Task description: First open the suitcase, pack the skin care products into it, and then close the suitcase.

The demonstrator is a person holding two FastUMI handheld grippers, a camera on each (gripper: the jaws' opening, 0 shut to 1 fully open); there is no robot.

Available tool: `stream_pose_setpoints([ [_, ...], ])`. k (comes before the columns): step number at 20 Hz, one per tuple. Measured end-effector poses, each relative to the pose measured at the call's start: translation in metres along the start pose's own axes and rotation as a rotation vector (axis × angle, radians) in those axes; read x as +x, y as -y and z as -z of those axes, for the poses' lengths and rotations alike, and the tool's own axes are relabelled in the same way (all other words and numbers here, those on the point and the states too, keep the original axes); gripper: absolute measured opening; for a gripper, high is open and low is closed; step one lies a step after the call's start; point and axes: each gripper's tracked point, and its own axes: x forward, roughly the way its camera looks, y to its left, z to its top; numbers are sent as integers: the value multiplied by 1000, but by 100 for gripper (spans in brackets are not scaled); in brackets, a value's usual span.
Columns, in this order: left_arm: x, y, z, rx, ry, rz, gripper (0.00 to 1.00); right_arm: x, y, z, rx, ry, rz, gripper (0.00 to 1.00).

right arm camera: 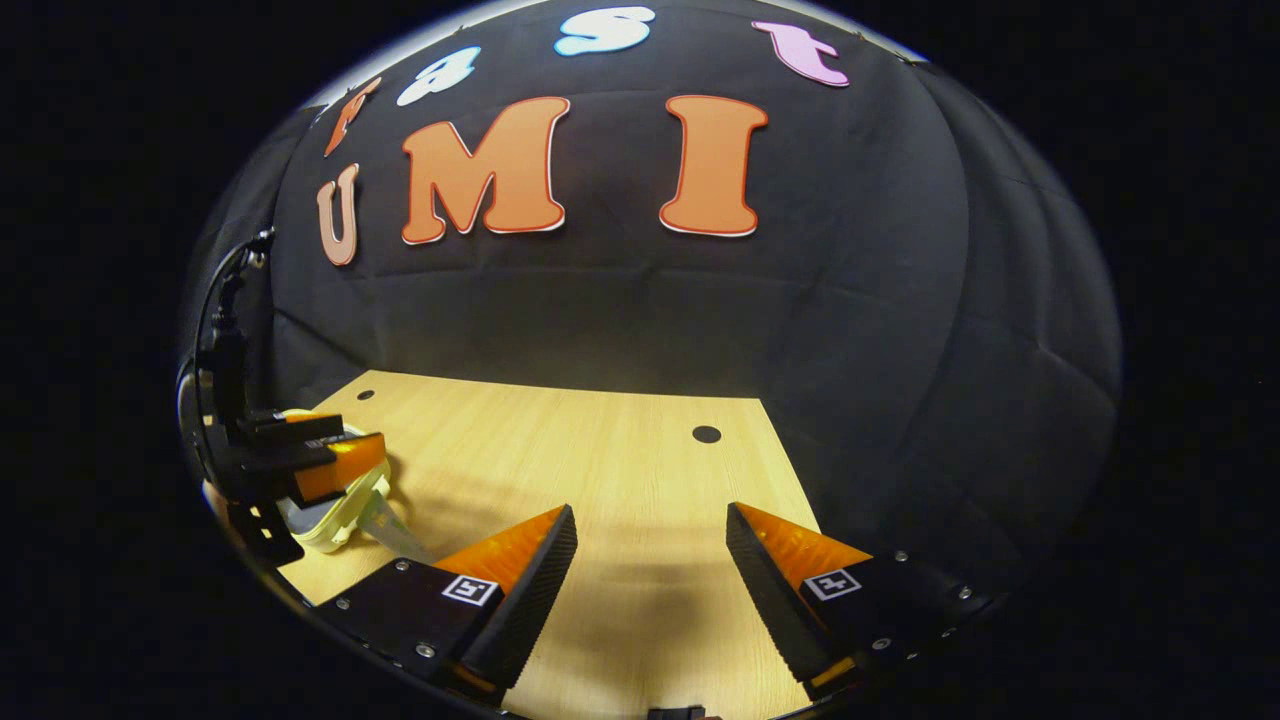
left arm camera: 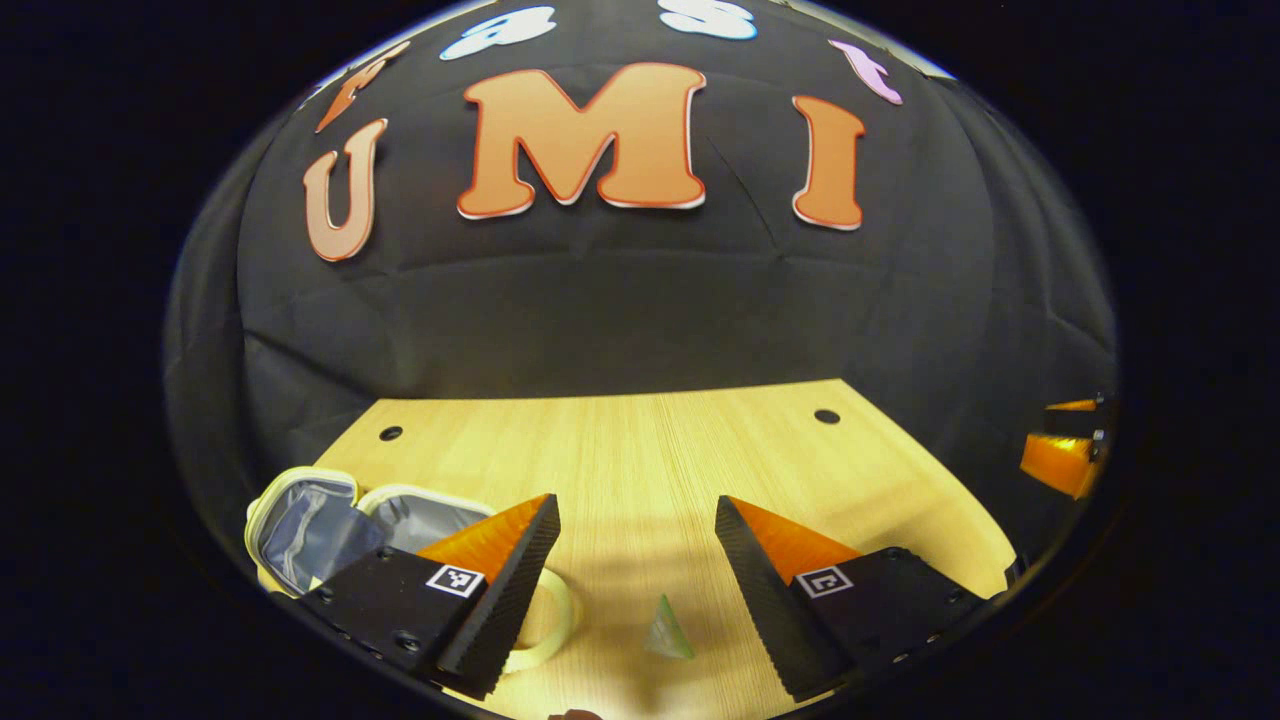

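Observation:
A small pale yellow suitcase (left arm camera: 300,530) lies open on the wooden table (left arm camera: 640,450) at the lower left of the left gripper view, its grey lining showing. Its pale ring handle (left arm camera: 548,622) lies by my left finger. My left gripper (left arm camera: 636,505) is open, just right of the case, nothing between its fingers. A small pale green pointed skin care item (left arm camera: 667,628) stands on the table below the gap. In the right gripper view my right gripper (right arm camera: 651,512) is open over bare table. There the left gripper (right arm camera: 335,445) hovers over the suitcase (right arm camera: 330,520), the pale item (right arm camera: 395,535) beside it.
Two dark round holes (left arm camera: 827,416) (left arm camera: 391,433) mark the table's far corners. The black cloth wall rises right behind the table's far edge. My right gripper (left arm camera: 1065,440) shows at the far right edge of the left gripper view, off the table's right side.

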Motion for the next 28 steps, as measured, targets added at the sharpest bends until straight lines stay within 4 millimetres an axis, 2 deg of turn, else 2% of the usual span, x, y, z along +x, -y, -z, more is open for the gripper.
stream_pose_setpoints([
  [7,16,18,78,14,-62,-40,98,-10,23,18,-16,-40,42,95],
  [10,24,16,107,53,-81,-74,98,-13,30,29,-30,-65,56,95],
  [13,32,19,128,26,-87,-73,98,-16,37,38,-14,-93,72,95],
  [17,39,17,157,15,-135,-88,98,-20,38,41,-25,-103,83,95],
  [18,39,14,160,17,-139,-101,95,-21,36,41,-29,-102,81,95],
  [22,44,18,157,45,-138,-73,43,-26,34,44,-25,-108,88,96],
  [24,36,17,157,64,-178,-67,35,-27,31,48,-24,-108,88,96],
  [25,35,21,155,56,-181,-38,33,-28,29,46,-19,-103,86,96],
  [28,12,25,136,43,-201,26,32,-28,14,41,21,-82,61,96],
])
